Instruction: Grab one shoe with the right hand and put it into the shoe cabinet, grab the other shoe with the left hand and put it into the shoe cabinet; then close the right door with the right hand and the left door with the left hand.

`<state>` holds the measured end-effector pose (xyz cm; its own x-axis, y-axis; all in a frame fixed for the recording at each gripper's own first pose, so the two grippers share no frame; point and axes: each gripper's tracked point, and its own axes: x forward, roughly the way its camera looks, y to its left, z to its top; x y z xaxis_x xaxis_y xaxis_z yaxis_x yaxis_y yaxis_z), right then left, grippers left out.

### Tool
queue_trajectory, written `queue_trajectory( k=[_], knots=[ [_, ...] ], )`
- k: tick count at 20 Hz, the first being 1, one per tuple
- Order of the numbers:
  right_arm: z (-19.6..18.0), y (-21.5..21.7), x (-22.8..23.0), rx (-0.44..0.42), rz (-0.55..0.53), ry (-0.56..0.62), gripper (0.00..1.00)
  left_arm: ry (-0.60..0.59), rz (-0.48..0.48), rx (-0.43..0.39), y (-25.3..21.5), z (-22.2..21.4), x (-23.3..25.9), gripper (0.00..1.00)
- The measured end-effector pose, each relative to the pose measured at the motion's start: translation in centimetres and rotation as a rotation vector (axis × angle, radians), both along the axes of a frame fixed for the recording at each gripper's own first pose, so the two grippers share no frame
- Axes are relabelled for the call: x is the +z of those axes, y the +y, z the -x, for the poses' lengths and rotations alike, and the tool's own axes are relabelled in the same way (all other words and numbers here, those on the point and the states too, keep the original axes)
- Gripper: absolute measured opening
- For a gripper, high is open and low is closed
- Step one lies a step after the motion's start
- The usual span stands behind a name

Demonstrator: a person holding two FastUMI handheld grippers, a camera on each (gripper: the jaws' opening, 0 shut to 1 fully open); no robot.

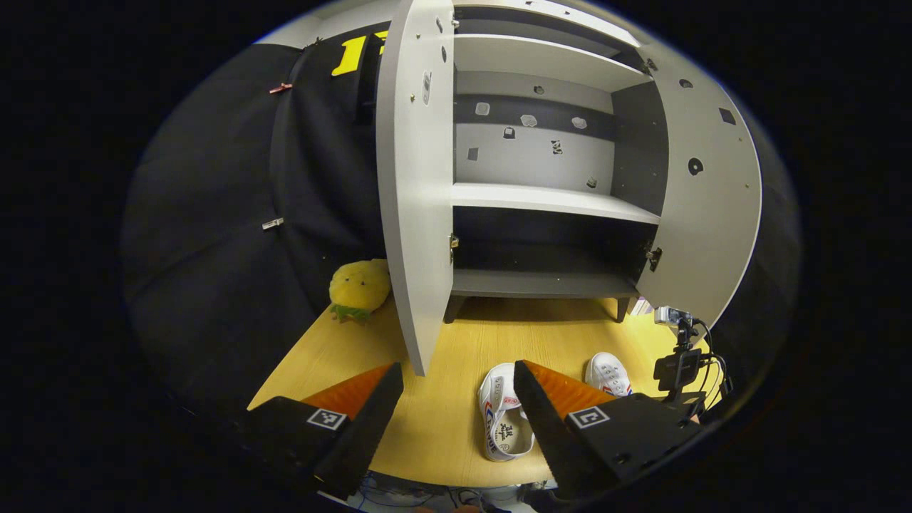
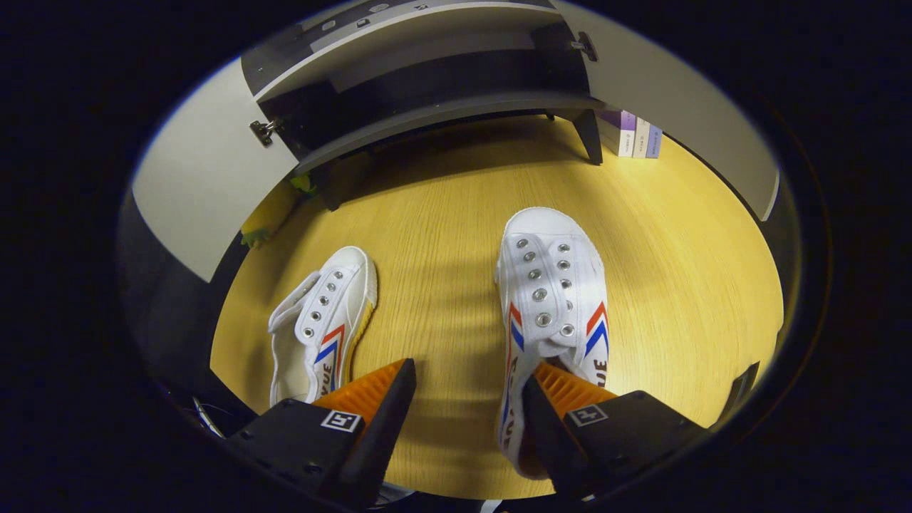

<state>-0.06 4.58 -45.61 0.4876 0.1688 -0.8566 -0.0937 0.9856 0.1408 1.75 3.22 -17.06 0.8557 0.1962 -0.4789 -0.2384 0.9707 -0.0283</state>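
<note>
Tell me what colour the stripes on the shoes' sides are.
Red and blue chevron stripes on white canvas, clearest on the right shoe in the right gripper view.

A pale wooden tabletop [image 1: 456, 356] with fine grain is seen ahead of the tongs, brightly lit from above, with soft shadows cast across it. Black cloth [image 1: 235, 271] is hung as the wall to the left of the left tongs, pinned by small clips [image 1: 272, 224]. A yellow plush toy [image 1: 358, 288] is set at the table's far left edge against that cloth. A few purple and white boxes [image 2: 634, 134] are stood far ahead and right of the right tongs.
</note>
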Motion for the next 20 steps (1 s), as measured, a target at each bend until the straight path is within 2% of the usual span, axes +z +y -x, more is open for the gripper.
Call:
queue_trajectory(
  k=[1,3,5,6,7,9,11,12,16,20],
  knots=[
    [-0.5,-0.3,-0.3,-0.027,0.010,-0.019,0.80,0.001,0.001,0.007,0.0,0.0,0.0,0.97],
    [-0.9,-0.5,0.0,-0.070,0.001,-0.053,0.69,0.006,0.000,0.016,0.1,0.1,-0.1,0.97],
    [-1.1,-1.0,-0.3,-0.063,0.036,-0.065,0.68,0.008,0.000,0.020,-0.1,0.1,-0.2,0.97],
    [-1.3,-1.7,-0.4,-0.050,0.070,-0.069,0.63,0.010,0.001,0.021,-0.2,0.2,-0.4,0.97],
    [-1.5,-2.2,-0.6,-0.050,0.090,-0.071,0.43,0.014,0.002,0.021,-0.4,0.3,-0.5,0.97],
    [-1.6,-2.2,-0.7,-0.077,0.082,-0.064,0.17,0.022,0.003,0.022,-0.8,0.5,-0.8,0.97],
    [-1.9,-2.4,-0.8,-0.087,0.071,-0.052,0.15,0.025,0.007,0.025,-1.3,0.6,-0.9,0.97],
    [-2.1,-2.3,-0.9,-0.075,0.068,-0.045,0.10,0.026,0.008,0.027,-1.6,0.7,-0.8,0.97],
    [-2.4,-1.8,0.1,-0.019,0.044,-0.067,0.06,0.024,-0.014,0.049,-2.5,1.0,-0.3,0.97],
    [-3.3,-1.6,1.7,0.082,0.038,-0.129,0.05,0.039,-0.037,0.090,-3.8,1.7,-0.1,0.97]
  ],
)
